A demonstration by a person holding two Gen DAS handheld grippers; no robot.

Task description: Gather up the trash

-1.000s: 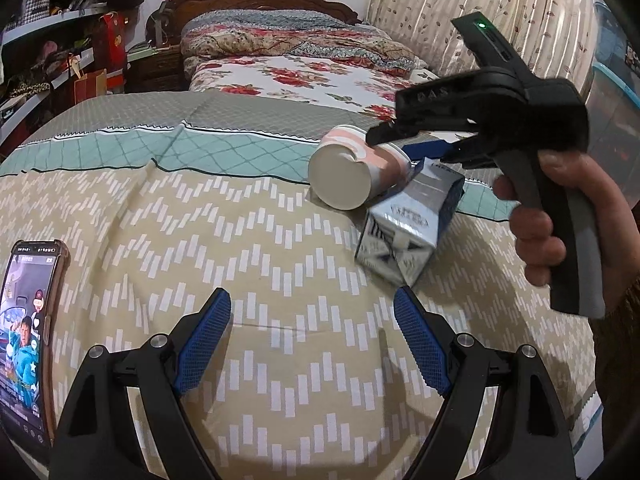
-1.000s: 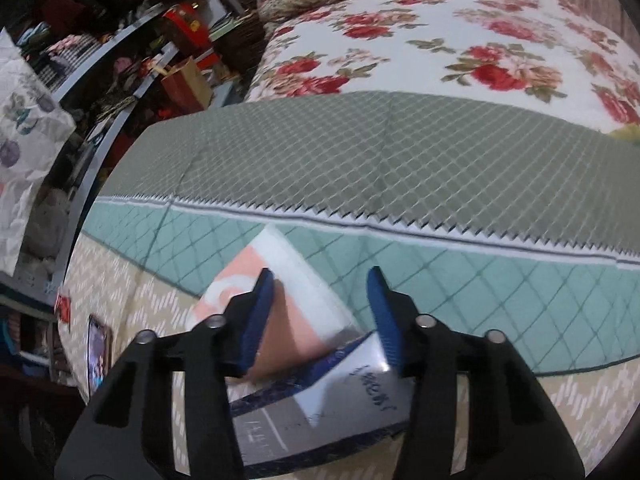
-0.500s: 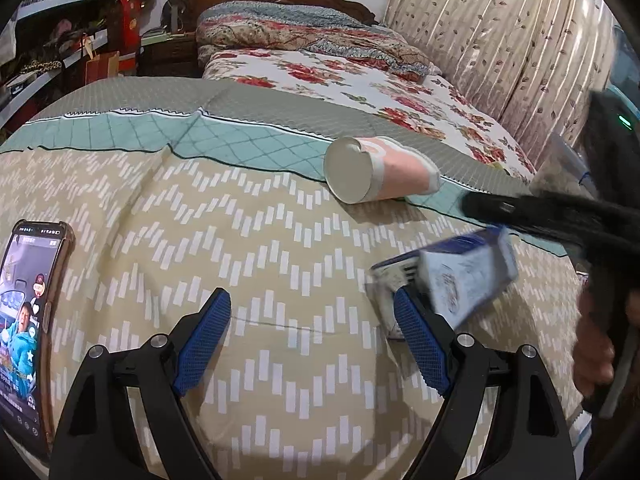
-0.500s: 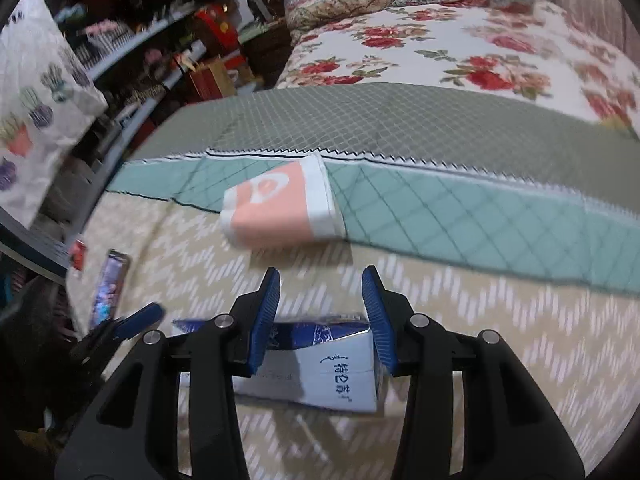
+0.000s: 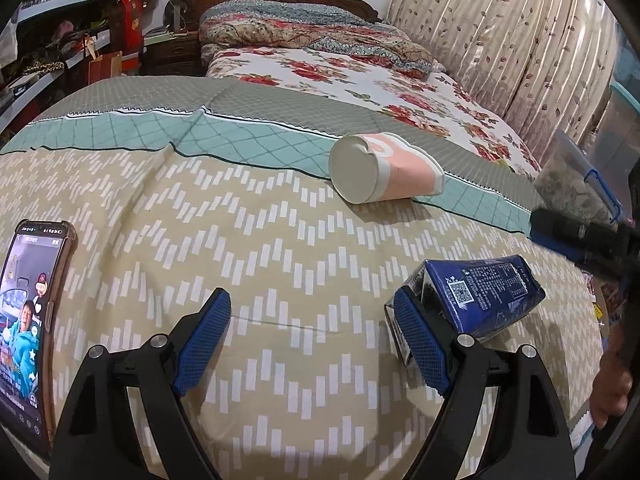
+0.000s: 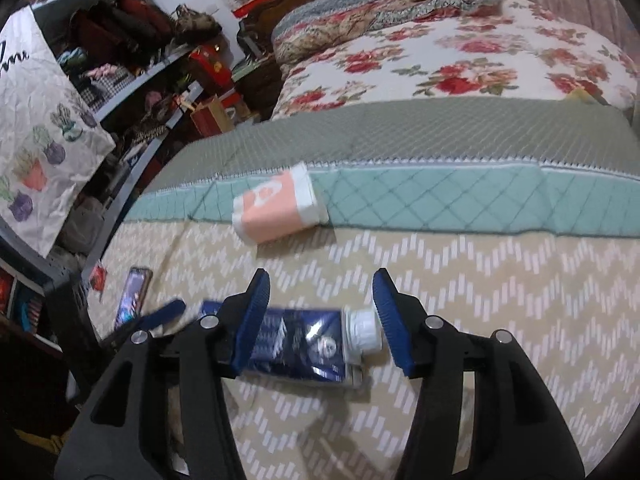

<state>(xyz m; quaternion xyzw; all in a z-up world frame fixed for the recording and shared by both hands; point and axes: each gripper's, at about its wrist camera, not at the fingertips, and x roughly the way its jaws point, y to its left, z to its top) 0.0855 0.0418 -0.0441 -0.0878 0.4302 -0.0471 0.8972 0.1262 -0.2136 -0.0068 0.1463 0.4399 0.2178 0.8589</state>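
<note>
A dark blue milk carton (image 5: 480,296) with a white cap lies on its side on the chevron bedspread, just past my left gripper's right finger. In the right wrist view the carton (image 6: 304,344) lies between and below the open fingers of my right gripper (image 6: 320,320), apart from both pads. A pink and white paper cup (image 5: 384,168) lies on its side farther back; it also shows in the right wrist view (image 6: 276,208). My left gripper (image 5: 312,340) is open and empty, low over the bedspread.
A phone (image 5: 28,320) with a lit screen lies on the bedspread at the left. Cluttered shelves (image 6: 120,60) stand along the left of the bed. A floral quilt (image 5: 340,72) and curtains (image 5: 520,40) are behind. The bed's right edge is near the carton.
My right gripper carried the carton away from the cup toward the near right, then opened and let it go. The carton now lies on the bedspread. The cup stayed put.
</note>
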